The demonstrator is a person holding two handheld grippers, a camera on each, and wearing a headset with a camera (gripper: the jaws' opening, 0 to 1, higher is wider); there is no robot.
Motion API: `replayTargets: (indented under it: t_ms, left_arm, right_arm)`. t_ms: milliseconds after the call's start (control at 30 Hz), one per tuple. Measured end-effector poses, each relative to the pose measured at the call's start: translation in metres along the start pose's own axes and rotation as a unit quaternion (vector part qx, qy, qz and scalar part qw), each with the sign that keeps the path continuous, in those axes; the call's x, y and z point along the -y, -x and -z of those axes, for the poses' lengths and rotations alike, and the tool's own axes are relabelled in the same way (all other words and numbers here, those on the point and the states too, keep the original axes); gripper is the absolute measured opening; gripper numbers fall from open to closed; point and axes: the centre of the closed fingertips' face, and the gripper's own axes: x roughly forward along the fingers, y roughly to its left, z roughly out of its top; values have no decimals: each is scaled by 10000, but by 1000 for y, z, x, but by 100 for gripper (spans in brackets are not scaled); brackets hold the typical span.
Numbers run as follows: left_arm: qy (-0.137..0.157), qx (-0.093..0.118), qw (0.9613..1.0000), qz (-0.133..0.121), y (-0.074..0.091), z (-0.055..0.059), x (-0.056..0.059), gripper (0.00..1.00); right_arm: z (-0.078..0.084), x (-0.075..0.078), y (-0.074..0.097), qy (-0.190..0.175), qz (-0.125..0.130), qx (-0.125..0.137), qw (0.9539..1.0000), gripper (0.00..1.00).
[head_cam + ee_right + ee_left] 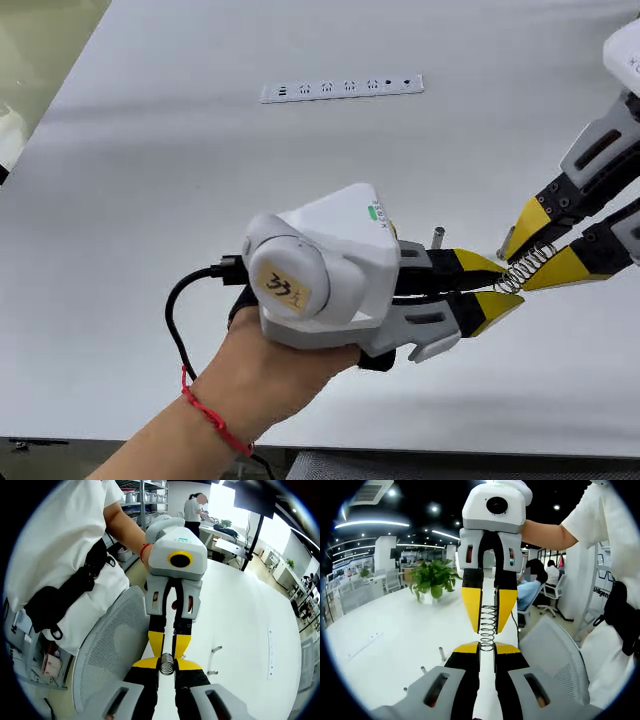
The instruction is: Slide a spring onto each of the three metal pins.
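Note:
A short steel spring (522, 267) hangs in the air between my two grippers, above the white table's near edge. My right gripper (515, 270) reaches in from the right and is shut on it; in the right gripper view the spring (167, 666) is seen end-on between the yellow tips (167, 664). My left gripper (505, 285), held in a hand, faces it with its jaws closed on the spring's other end (487, 647). One upright metal pin (438, 237) shows just behind the left gripper. Three pins (442, 653) (423, 670) (405, 689) stand in a row on the table.
A white power strip (342, 88) lies far back on the table (150, 200). A black cable (178, 320) trails from the left gripper. A grey mesh office chair (107, 650) stands at the near table edge beside the person.

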Motion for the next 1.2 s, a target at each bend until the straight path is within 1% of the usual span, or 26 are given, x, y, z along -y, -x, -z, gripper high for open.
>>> replayTargets:
  t_ms: [100, 433, 633, 733, 1067, 1133, 1200]
  left_arm:
    - [17, 17, 10000, -2, 0, 0, 0, 6]
    - [42, 41, 10000, -41, 1, 1, -1, 6]
    - [55, 51, 9999, -75, 0, 2, -1, 6]
    - [76, 58, 9999, -88, 0, 2, -2, 6]
    - [135, 156, 9996, -177, 3, 2, -5, 8]
    - [161, 215, 9994, -203, 4, 0, -6, 10]
    - [175, 207, 9993, -261, 5, 1, -9, 15]
  right_arm:
    - [0, 0, 0, 19, 1, -15, 10000, 8]
    - [0, 0, -1, 41, 47, -197, 9998, 7]
    - [0, 0, -2, 143, 72, -423, 9990, 7]
    - [0, 0, -3, 153, 63, -486, 9987, 7]
    - [-2, 4, -5, 209, 82, -551, 9982, 7]
    - [-3, 7, -4, 199, 106, -542, 9983, 6]
    - [-5, 10, -2, 167, 150, -518, 9984, 6]
